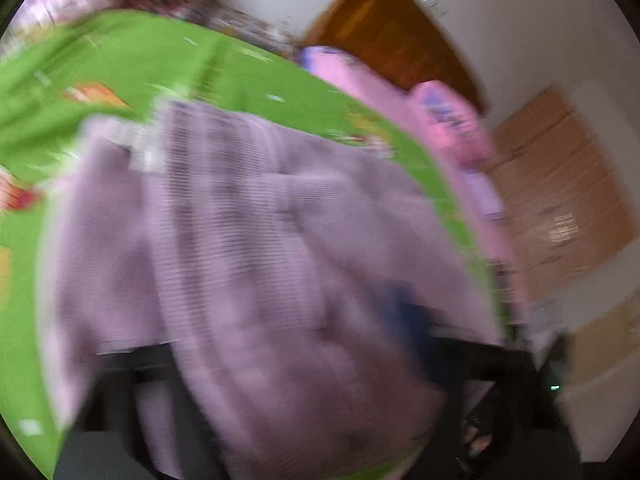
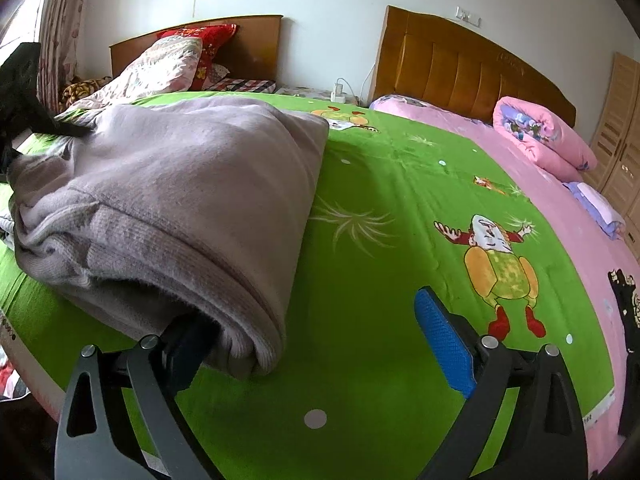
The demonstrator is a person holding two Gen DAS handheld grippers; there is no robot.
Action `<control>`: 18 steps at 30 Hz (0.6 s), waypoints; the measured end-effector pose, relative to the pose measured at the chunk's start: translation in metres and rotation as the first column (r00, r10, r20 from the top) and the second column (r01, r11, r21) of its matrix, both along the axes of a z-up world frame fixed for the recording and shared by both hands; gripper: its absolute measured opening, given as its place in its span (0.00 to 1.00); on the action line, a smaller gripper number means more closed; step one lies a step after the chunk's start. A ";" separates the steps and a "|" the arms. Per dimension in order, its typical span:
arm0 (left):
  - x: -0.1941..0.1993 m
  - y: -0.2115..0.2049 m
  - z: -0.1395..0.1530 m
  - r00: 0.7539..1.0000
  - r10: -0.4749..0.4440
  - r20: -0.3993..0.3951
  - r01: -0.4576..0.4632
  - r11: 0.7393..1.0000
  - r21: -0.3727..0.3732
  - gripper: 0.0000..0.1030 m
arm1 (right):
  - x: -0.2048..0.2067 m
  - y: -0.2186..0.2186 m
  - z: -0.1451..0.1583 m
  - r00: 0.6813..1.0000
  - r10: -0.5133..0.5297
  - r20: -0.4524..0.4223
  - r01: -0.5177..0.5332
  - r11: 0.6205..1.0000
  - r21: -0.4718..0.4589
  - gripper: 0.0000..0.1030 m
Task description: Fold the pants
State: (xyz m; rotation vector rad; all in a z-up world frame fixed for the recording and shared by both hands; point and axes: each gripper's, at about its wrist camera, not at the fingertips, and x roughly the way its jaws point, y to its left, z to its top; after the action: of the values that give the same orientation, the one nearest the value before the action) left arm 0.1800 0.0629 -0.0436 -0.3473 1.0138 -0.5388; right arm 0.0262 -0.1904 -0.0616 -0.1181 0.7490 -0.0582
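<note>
The mauve-grey pants (image 2: 176, 200) lie folded in a thick bundle on the green cartoon bedsheet (image 2: 380, 248). My right gripper (image 2: 316, 332) is open: its left finger is tucked under the ribbed hem of the bundle, its blue-padded right finger (image 2: 444, 344) stands free over the sheet. The left wrist view is heavily motion-blurred; the pants (image 1: 248, 248) fill it and drape over my left gripper (image 1: 280, 364), whose dark fingers and a blue pad (image 1: 412, 320) partly show. Part of the left gripper (image 2: 24, 92) shows at the bundle's far left in the right wrist view.
A rolled pink quilt (image 2: 540, 140) and pink sheet (image 2: 592, 240) lie at the right, by a wooden headboard (image 2: 460, 64). A second bed with pillows (image 2: 168, 64) stands behind. A wardrobe (image 2: 620, 128) is at the far right.
</note>
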 end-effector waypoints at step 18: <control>-0.002 0.101 -0.013 0.992 0.120 -0.035 -0.124 0.980 -0.157 0.22 | -0.001 0.019 0.003 0.999 0.048 0.013 -0.046 0.993 -0.113 0.89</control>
State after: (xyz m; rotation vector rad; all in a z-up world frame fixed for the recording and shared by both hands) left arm 0.1783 0.1642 -0.0570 -0.5559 0.9695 -0.5059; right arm 0.0253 -0.1710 -0.0590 -0.2423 0.7273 -0.0561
